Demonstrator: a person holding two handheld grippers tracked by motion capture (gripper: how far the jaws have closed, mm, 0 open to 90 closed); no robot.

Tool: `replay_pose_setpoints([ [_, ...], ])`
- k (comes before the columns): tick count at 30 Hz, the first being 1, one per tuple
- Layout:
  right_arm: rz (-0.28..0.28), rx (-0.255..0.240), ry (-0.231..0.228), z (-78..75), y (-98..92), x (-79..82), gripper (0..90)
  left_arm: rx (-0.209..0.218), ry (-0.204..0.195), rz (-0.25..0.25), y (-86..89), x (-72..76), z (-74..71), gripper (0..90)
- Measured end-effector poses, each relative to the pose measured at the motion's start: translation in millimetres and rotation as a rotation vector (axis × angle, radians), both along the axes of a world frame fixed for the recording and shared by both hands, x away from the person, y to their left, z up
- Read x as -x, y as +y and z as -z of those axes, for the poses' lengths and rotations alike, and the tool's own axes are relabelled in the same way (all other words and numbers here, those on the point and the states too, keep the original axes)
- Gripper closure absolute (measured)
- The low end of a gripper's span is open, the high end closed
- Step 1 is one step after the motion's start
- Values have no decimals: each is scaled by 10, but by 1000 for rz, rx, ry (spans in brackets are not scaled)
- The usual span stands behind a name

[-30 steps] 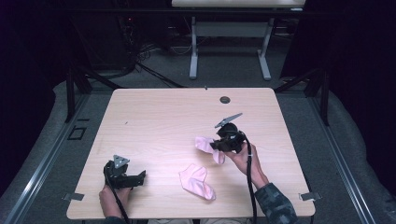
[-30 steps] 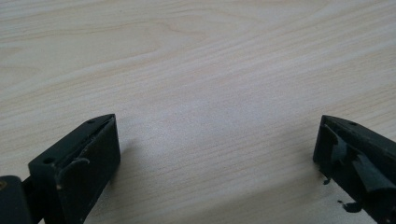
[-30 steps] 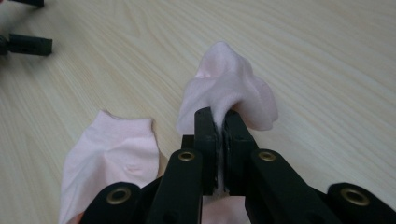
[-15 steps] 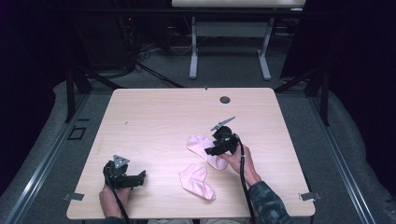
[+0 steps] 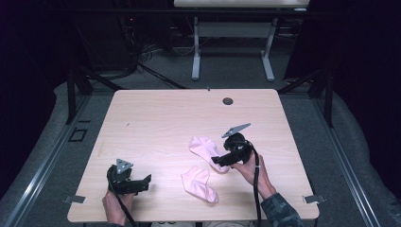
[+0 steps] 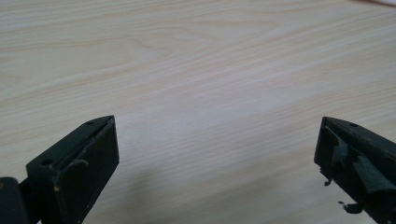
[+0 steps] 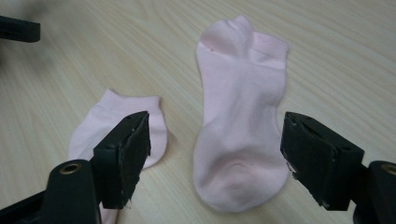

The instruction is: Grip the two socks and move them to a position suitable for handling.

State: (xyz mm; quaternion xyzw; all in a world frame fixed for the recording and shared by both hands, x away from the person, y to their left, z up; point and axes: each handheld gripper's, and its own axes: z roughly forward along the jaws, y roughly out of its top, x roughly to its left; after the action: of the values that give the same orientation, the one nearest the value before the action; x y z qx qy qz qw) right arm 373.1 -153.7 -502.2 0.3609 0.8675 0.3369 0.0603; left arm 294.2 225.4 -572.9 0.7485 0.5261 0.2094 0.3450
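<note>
Two pink ankle socks lie flat on the wooden table (image 5: 161,123). One sock (image 5: 204,147) (image 7: 240,116) stretches out right in front of my right gripper (image 5: 218,161) (image 7: 215,154), whose jaws stand open on either side of its toe end without touching it. The other sock (image 5: 198,183) (image 7: 116,126) lies nearer the front edge, partly hidden behind the right gripper's left jaw. My left gripper (image 5: 142,182) (image 6: 215,158) rests open at the table's front left over bare wood, nothing between its jaws.
A small dark round grommet (image 5: 228,100) sits near the table's far edge. Beyond the table stand the white legs of another table (image 5: 231,47) on a grey floor, with cables at the far left.
My right gripper has let the sock down flat on the table, opened, and drawn back toward the front. The left gripper has not moved.
</note>
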Motion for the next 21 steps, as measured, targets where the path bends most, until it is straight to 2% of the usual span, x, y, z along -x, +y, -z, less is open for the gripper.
replay_pose_setpoints([
  [5,-37,6,0,2,96,88,241,50,14,61,-117,44,-43,0],
  [8,-56,2,7,56,207,109,251,66,25,84,-157,65,-47,0],
  [13,-118,64,46,218,431,82,278,79,31,102,-188,92,-54,1],
  [19,-149,114,85,371,649,15,338,75,39,117,-237,101,-29,1],
  [21,-154,125,93,424,704,-10,364,90,42,122,-240,108,-22,1],
])
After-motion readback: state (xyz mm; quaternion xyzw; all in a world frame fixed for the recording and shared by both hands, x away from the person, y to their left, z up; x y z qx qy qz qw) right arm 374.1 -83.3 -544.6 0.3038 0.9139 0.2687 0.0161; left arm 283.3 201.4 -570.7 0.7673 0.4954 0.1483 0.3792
